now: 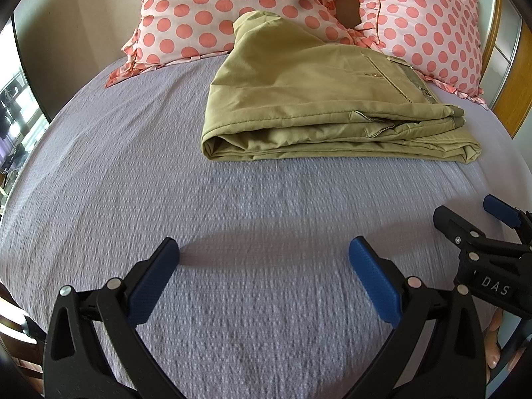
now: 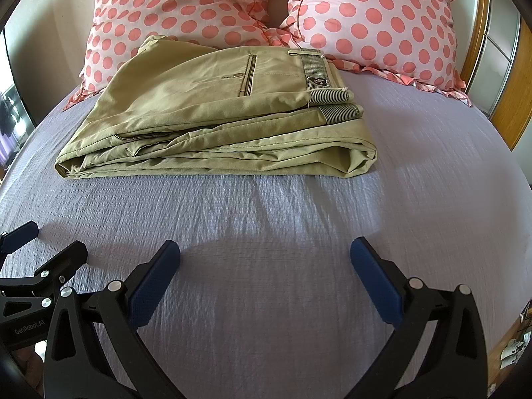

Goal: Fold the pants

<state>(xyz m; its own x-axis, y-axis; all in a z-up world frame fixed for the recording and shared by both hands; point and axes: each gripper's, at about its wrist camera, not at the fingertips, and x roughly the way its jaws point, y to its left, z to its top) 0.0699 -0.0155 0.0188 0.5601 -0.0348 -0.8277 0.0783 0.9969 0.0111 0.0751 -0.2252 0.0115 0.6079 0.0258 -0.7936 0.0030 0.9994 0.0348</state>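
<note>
Khaki pants (image 1: 316,99) lie folded in a flat stack on the lilac bedspread (image 1: 166,199), near the pillows. They also show in the right wrist view (image 2: 206,116), with the striped waistband at the right end. My left gripper (image 1: 264,256) is open and empty, above bare bedspread well in front of the pants. My right gripper (image 2: 265,256) is open and empty too, beside the left one. The right gripper shows at the right edge of the left wrist view (image 1: 475,219), and the left gripper at the left edge of the right wrist view (image 2: 43,242).
Two pink pillows with coral dots (image 2: 186,3) (image 2: 382,23) lean at the head of the bed behind the pants. A wooden headboard (image 2: 508,99) runs along the right. The bed's left edge drops off toward a window (image 1: 13,116).
</note>
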